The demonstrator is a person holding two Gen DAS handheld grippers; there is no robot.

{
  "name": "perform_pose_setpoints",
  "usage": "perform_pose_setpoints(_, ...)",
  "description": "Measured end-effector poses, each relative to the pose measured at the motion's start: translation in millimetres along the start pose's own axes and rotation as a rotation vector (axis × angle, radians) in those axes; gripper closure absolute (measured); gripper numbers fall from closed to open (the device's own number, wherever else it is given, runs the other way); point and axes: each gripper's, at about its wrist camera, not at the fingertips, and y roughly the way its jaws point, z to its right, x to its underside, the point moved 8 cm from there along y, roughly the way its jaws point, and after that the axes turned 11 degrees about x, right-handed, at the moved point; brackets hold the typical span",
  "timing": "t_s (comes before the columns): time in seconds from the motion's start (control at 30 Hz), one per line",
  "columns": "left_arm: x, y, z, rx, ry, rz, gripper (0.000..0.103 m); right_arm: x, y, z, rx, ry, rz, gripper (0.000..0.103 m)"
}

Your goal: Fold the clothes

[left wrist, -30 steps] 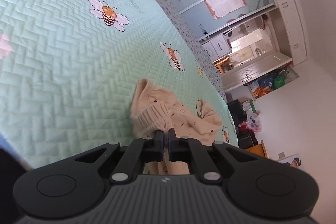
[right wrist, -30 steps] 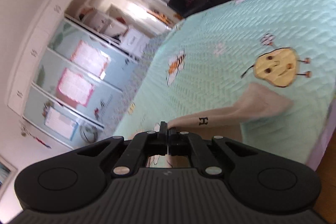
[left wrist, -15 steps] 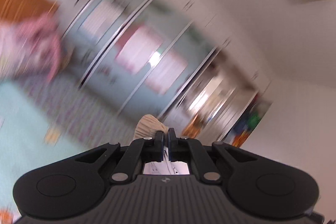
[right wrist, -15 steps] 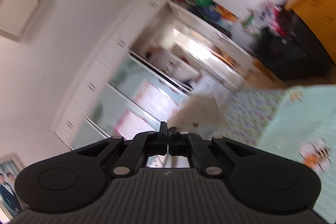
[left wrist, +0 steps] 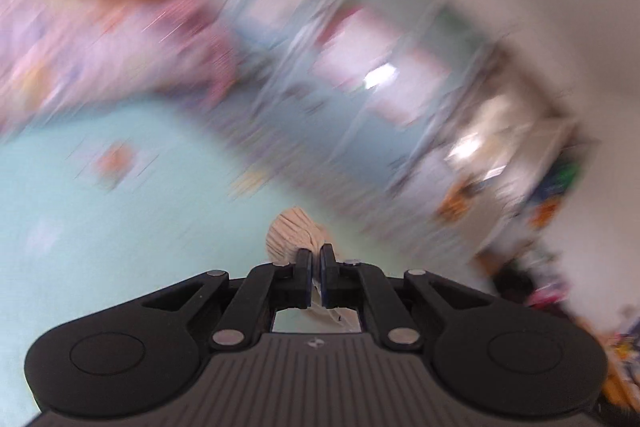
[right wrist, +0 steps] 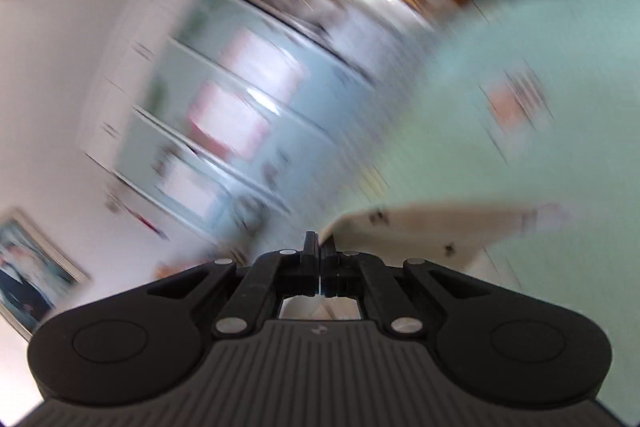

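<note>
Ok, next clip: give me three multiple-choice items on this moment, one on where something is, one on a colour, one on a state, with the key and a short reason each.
1. Where is the ribbed cuff of the beige garment?
A. Sticking out past the tips of the left gripper
B. Lying flat on the floor
C. Hanging on a wardrobe door

2. What colour is the bedspread?
A. Dark red
B. Pale mint green
C. Black

3. How do the jaws of the right gripper stand?
A. Wide open, nothing between them
B. Shut on the garment's edge
C. Out of view

Key: 1 A, the left wrist view shows the cuff bunched just beyond the closed jaws. 2 B, though blurred, the quilt reads mint green in both views. 3 B, the jaws meet and beige cloth runs off to the right from them.
</note>
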Motion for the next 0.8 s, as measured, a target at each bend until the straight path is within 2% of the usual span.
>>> perform_pose_setpoints(0.1, 62, 0, -84, -0.135, -0.141, -0.115, 0.101, 80, 10, 68, 0.131, 0.028, -0.099, 0.102)
perform_pose_setpoints(0.2, 89, -15, -120, -0.153, -0.218, -0.135, 0.101, 112, 3, 100, 0.227, 0.009, -0.119, 0.102)
perform_pose_setpoints(0.33, 91, -28, -123, -0.108, -0.237, -0.119, 0.100, 102, -14, 96, 0.250, -0.070, -0.082, 0.102)
perform_pose_setpoints(0.43, 113, -33, -128, -0.124, -0.236, -0.140, 0.100, 100, -20, 97, 0.268, -0.109, -0.076, 0.102)
perform_pose_setpoints(0.53, 135, -39, -138, -0.145, -0.292, -0.165, 0.098, 110, -16, 117, 0.284, -0.117, -0.108, 0.102)
perform_pose_setpoints(0.7, 142, -56, -153, -0.159, -0.325, -0.165, 0.095, 125, -16, 140, 0.295, -0.097, -0.138, 0.096)
perform_pose_setpoints(0.8, 142, -68, -163, -0.169, -0.346, -0.157, 0.095, 113, -32, 151, 0.235, -0.008, -0.118, 0.095)
